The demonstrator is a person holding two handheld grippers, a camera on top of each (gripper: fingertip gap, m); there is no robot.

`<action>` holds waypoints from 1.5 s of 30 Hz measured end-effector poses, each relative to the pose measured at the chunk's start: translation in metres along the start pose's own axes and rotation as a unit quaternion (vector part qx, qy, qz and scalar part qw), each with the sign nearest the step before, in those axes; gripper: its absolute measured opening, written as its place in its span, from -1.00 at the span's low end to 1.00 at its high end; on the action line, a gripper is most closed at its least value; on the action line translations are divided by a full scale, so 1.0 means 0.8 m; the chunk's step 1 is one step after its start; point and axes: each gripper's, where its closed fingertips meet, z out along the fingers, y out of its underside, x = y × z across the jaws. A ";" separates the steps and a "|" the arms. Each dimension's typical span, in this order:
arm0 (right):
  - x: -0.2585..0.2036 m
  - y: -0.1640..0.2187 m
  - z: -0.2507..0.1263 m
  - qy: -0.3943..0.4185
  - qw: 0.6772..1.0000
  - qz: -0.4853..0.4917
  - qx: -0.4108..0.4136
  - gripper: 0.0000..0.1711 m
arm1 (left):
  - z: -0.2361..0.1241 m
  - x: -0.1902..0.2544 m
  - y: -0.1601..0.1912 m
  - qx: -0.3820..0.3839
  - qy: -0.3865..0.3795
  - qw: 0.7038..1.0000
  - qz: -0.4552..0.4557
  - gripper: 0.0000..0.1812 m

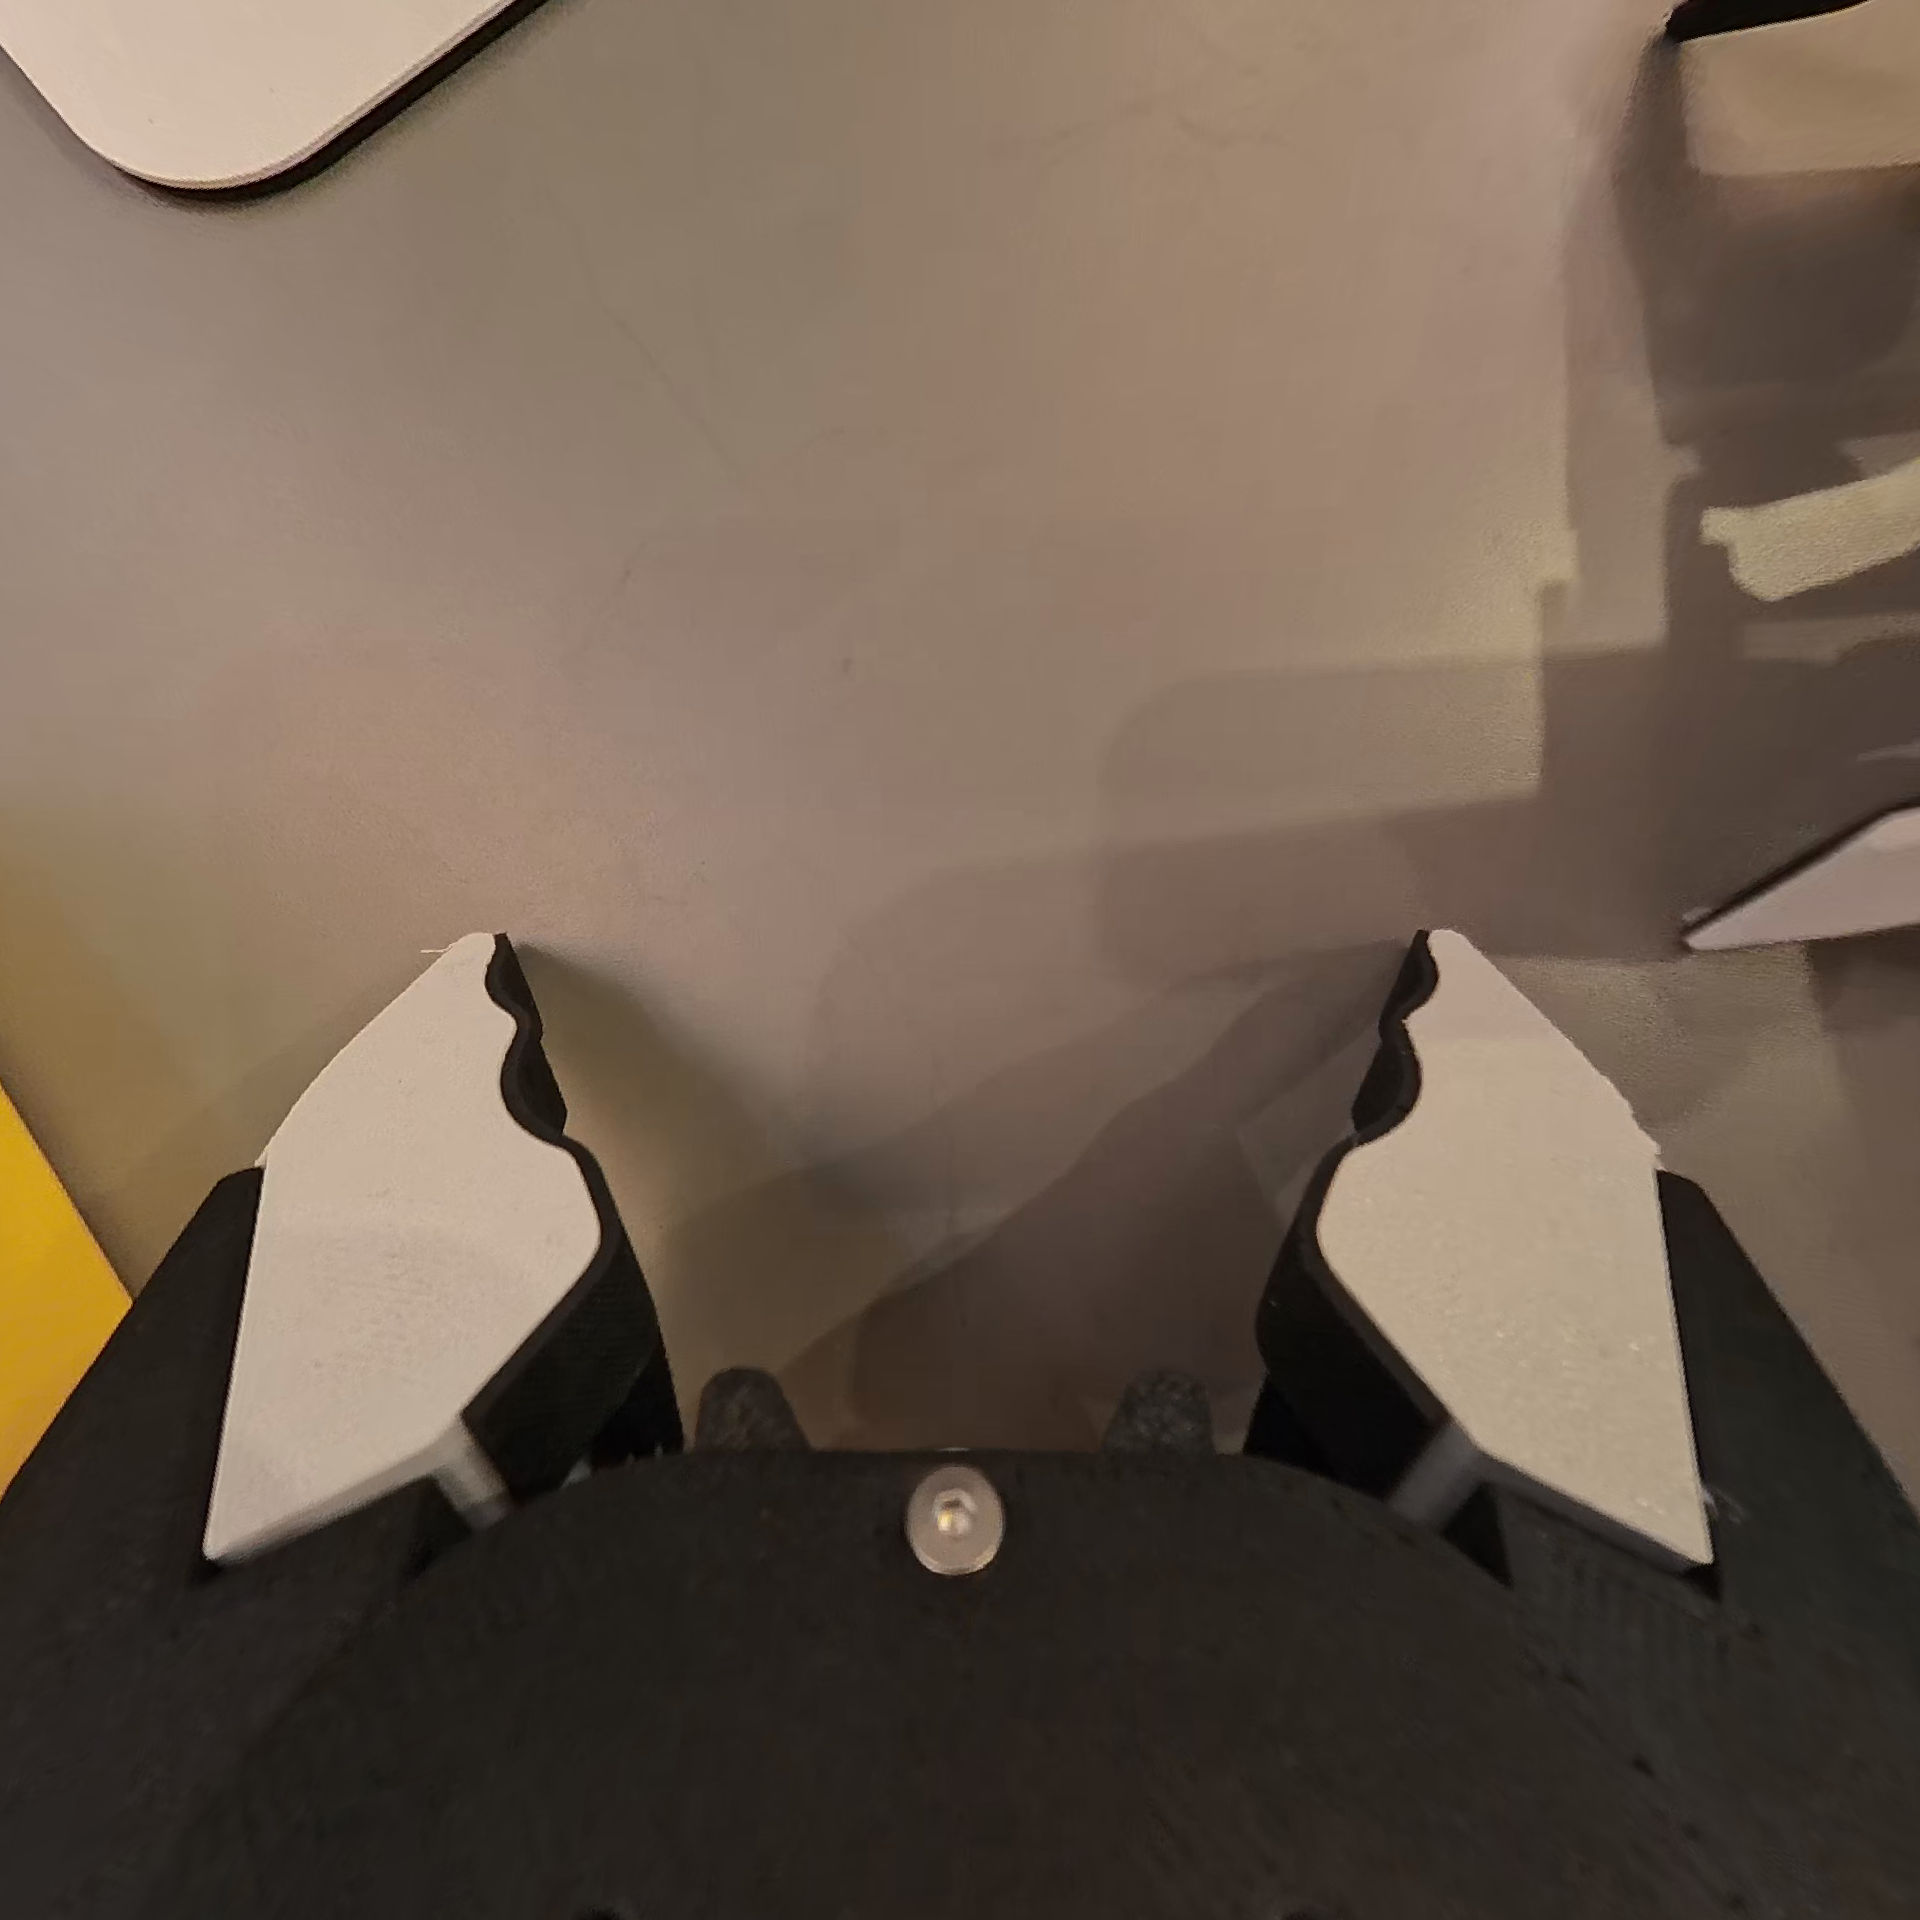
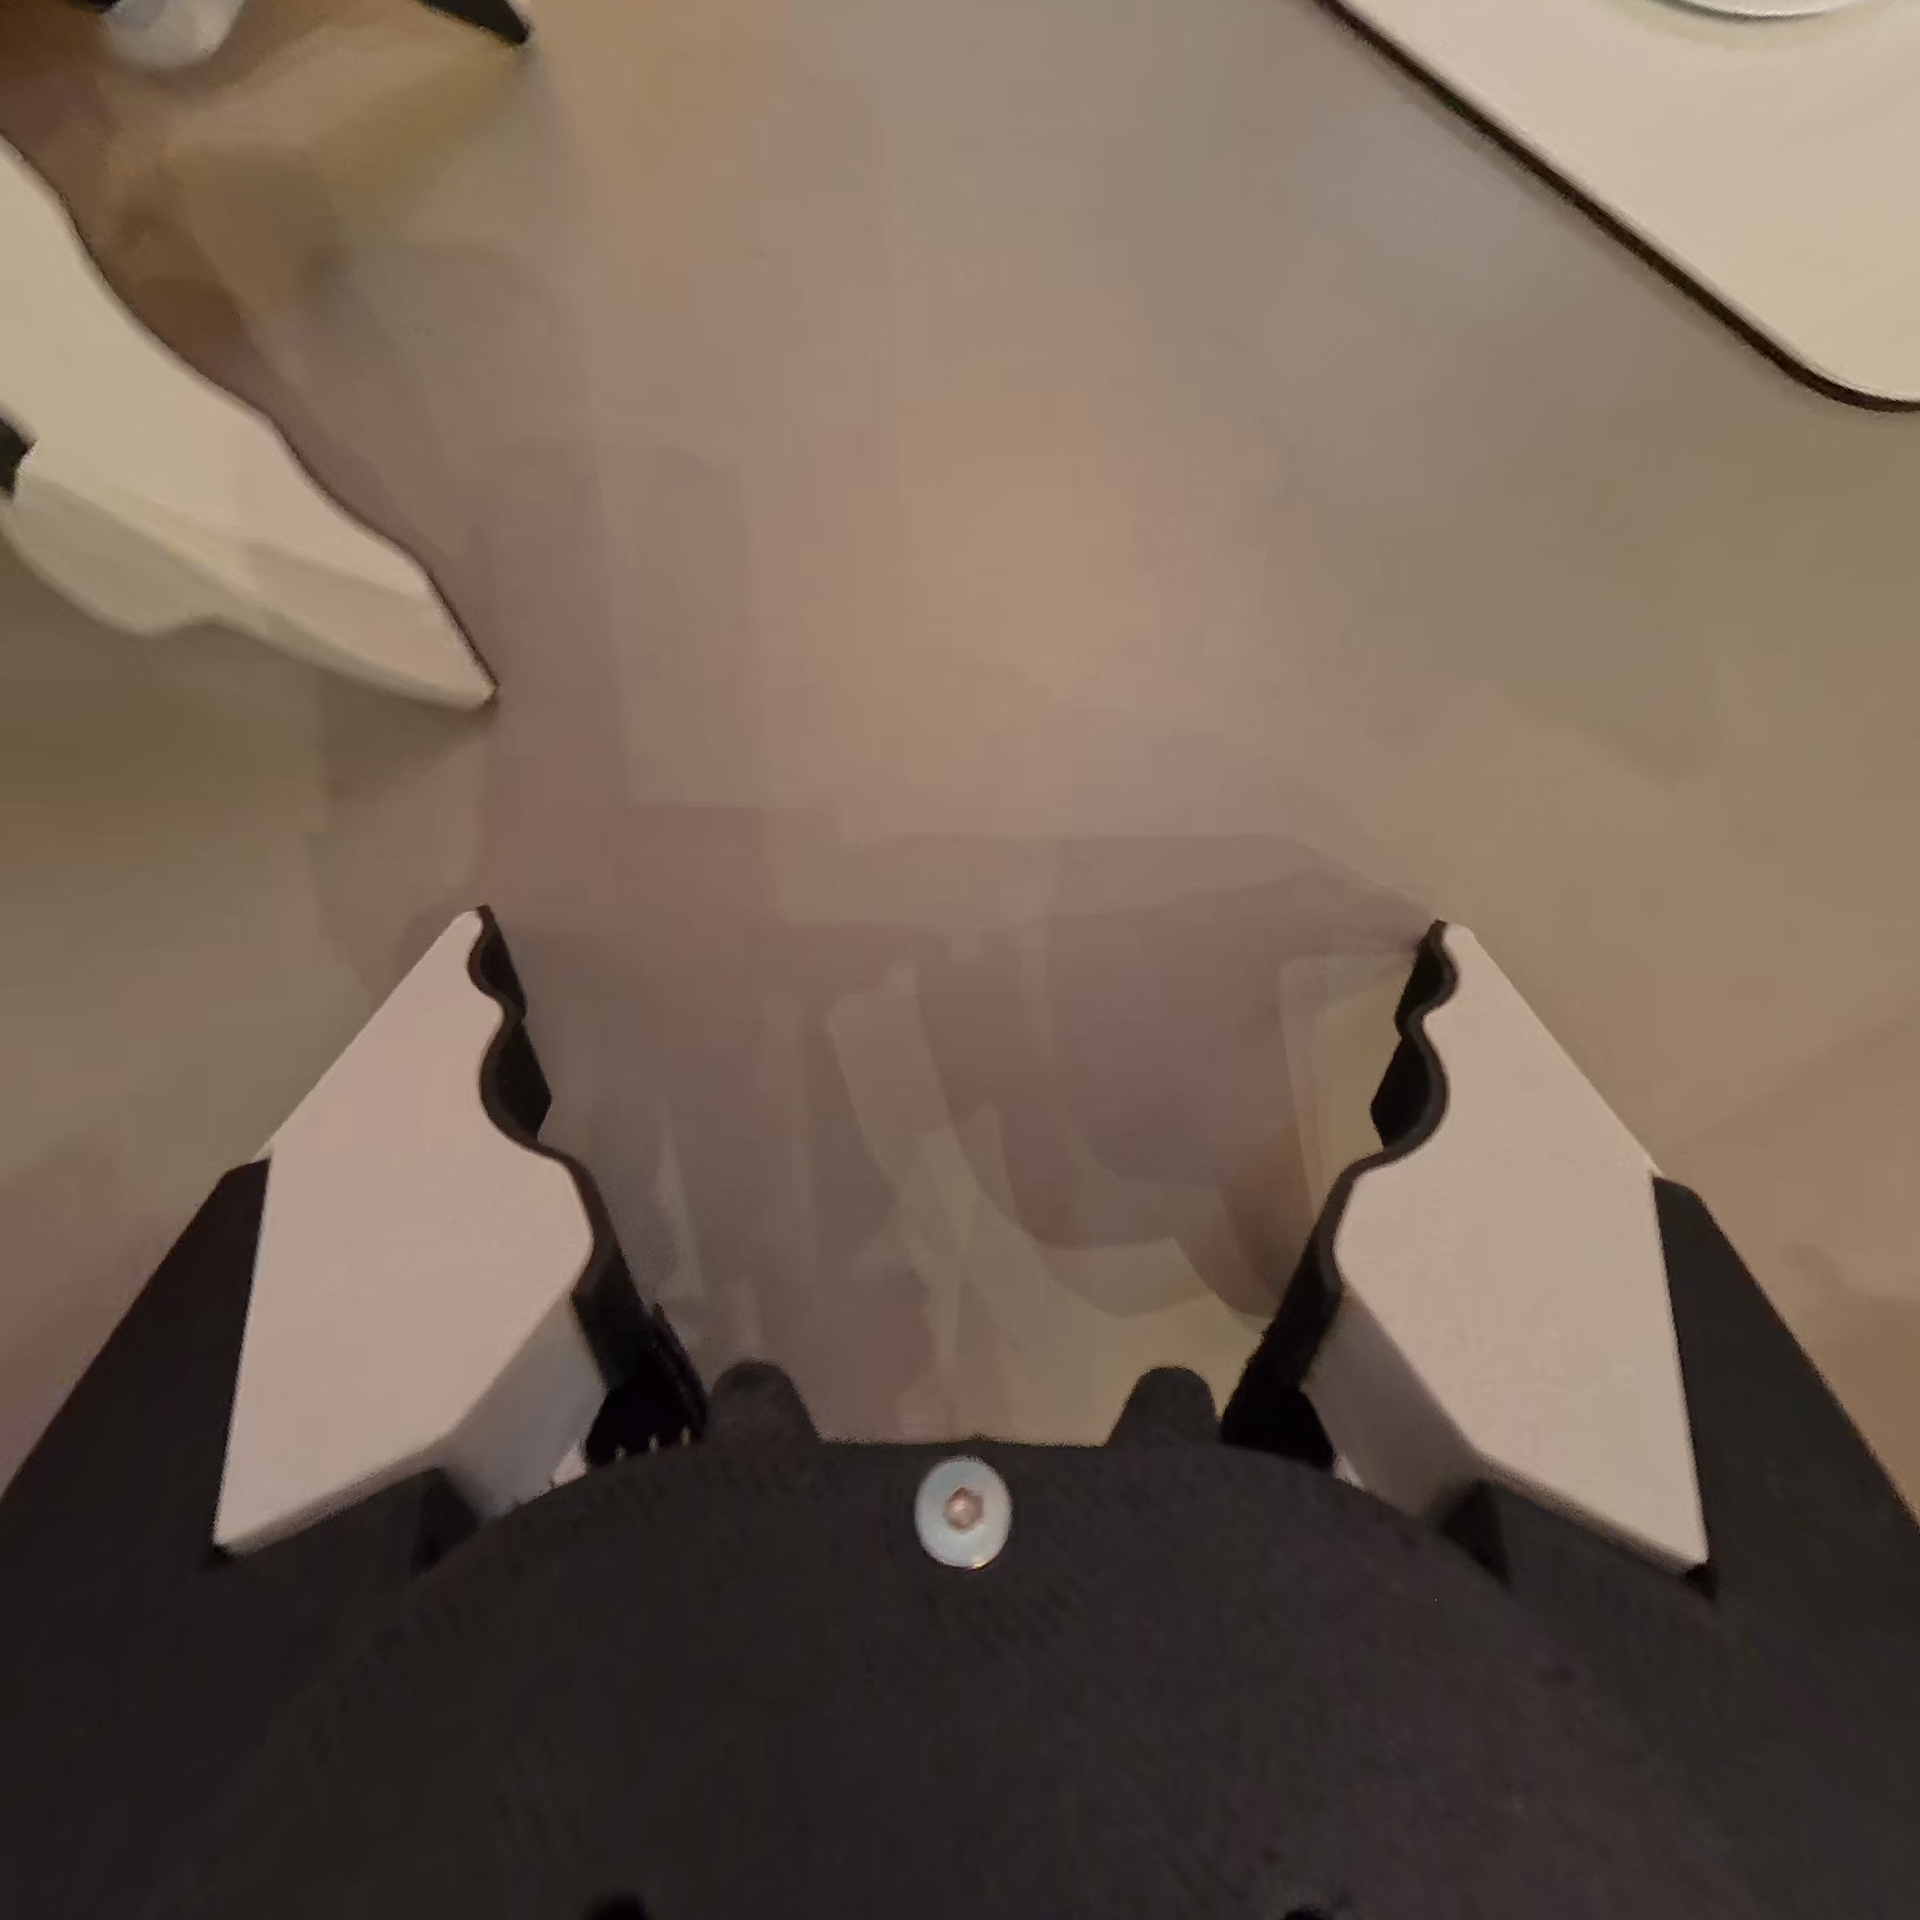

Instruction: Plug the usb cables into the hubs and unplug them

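My left gripper (image 1: pixel 961 951) is wide open and empty, close above a bare grey table (image 1: pixel 831 520). My right gripper (image 2: pixel 961 935) is also wide open and empty over the same table (image 2: pixel 987 520). No usb cable or hub shows in either view. In the right wrist view, a white finger of the other gripper (image 2: pixel 208 520) shows blurred at the left edge. In the left wrist view, the tip of the other gripper's white finger (image 1: pixel 1818 894) shows at the right edge, with blurred reflections above it.
A white rounded pad with a dark edge lies at the top left of the left wrist view (image 1: pixel 229 83) and at the top right of the right wrist view (image 2: pixel 1662 156). A yellow surface (image 1: pixel 42 1226) shows at the left edge.
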 end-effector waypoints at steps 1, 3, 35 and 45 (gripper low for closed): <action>0.000 0.000 0.000 0.000 1.000 -0.001 0.000 0.87 | 0.000 0.000 0.000 0.000 0.000 1.000 0.000 0.61; 0.000 0.000 0.000 -0.001 1.000 -0.001 0.000 0.86 | 0.000 0.000 0.000 0.000 0.000 1.000 0.000 0.61; 0.007 -0.033 0.034 0.000 1.000 0.005 -0.026 0.87 | 0.037 -0.007 -0.047 -0.012 -0.020 0.999 -0.028 0.57; 0.001 -0.082 -0.003 -0.006 0.994 0.016 0.112 -1.00 | 0.002 0.022 -0.078 0.094 0.021 0.994 0.042 -0.94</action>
